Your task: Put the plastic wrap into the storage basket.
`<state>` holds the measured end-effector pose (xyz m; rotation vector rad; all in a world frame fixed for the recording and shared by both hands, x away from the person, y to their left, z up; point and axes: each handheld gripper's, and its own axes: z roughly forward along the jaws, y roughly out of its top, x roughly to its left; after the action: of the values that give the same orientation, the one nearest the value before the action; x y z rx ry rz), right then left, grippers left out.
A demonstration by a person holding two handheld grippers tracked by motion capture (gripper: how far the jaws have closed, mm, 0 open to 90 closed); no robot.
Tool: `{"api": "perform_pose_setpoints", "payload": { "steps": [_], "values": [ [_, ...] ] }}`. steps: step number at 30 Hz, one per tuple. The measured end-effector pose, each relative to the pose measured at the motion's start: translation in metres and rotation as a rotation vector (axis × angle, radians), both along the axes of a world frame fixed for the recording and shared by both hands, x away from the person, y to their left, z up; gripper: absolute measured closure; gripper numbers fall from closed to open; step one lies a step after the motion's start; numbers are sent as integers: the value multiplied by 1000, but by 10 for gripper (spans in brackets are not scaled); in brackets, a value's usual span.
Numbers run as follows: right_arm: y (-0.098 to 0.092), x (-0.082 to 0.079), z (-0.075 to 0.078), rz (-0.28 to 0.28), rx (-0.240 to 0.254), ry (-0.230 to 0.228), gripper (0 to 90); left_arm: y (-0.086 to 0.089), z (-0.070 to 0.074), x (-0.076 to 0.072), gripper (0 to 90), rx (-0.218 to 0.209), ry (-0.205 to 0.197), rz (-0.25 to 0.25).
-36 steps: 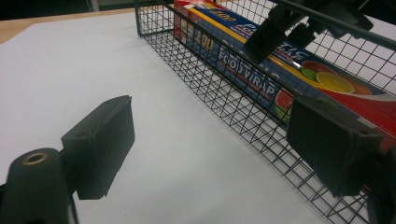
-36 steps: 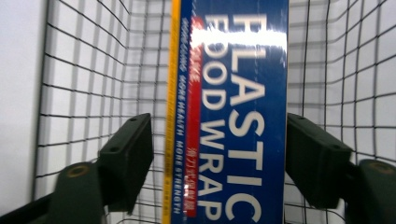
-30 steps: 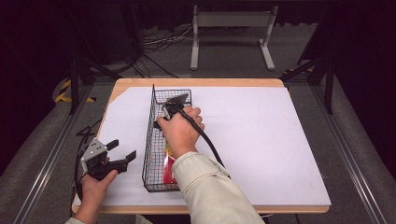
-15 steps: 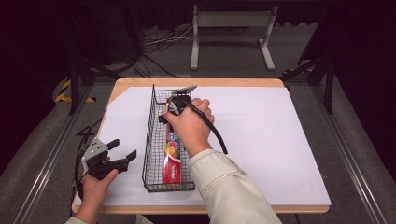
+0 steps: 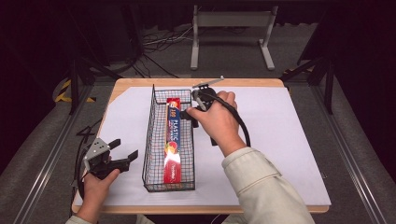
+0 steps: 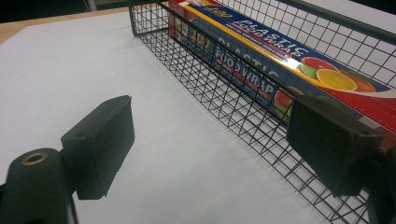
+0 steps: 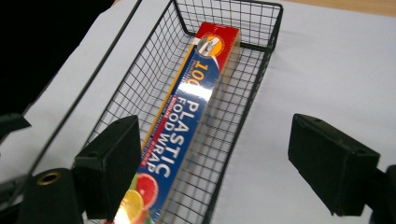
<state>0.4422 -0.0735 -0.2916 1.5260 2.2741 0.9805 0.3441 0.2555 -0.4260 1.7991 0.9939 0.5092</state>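
- Table (image 5: 280, 140): wooden top under a white sheet, both grippers over it.
- Wire basket (image 5: 154, 140): long, narrow, black mesh, lying lengthwise away from the person. It sits between the two grippers, to the right of the left gripper and just to the left of the right one. In the left gripper view its near wall (image 6: 224, 88) runs past the right-hand jaw; in the right gripper view its far end (image 7: 233, 18) lies ahead of the jaws.
- Plastic food wrap box (image 5: 172, 140): flat in the basket, along its length, blue and red with citrus slices printed at the near end. Seen through the mesh in the left gripper view (image 6: 261, 65); in the right gripper view (image 7: 196, 93) it lies ahead of and below the left-hand jaw.
- Right gripper (image 5: 189, 113): held at the basket's far right rim, pointing leftward toward it. Jaws spread wide, nothing between them; own view (image 7: 233, 163) shows mesh and white sheet in the gap.
- Left gripper (image 5: 125, 151): near the table's front left edge, apart from the basket, pointing toward it. Jaws wide apart, empty; own view (image 6: 210, 149) shows bare white sheet between them.
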Motion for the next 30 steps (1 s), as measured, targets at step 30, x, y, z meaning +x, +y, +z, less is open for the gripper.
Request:
{"api": "perform_pose_setpoints", "payload": {
  "steps": [30],
  "values": [
    [-162,-23,2,180,-19,-253,154,4,-2,0,149,1,7,13]
  ]
}}
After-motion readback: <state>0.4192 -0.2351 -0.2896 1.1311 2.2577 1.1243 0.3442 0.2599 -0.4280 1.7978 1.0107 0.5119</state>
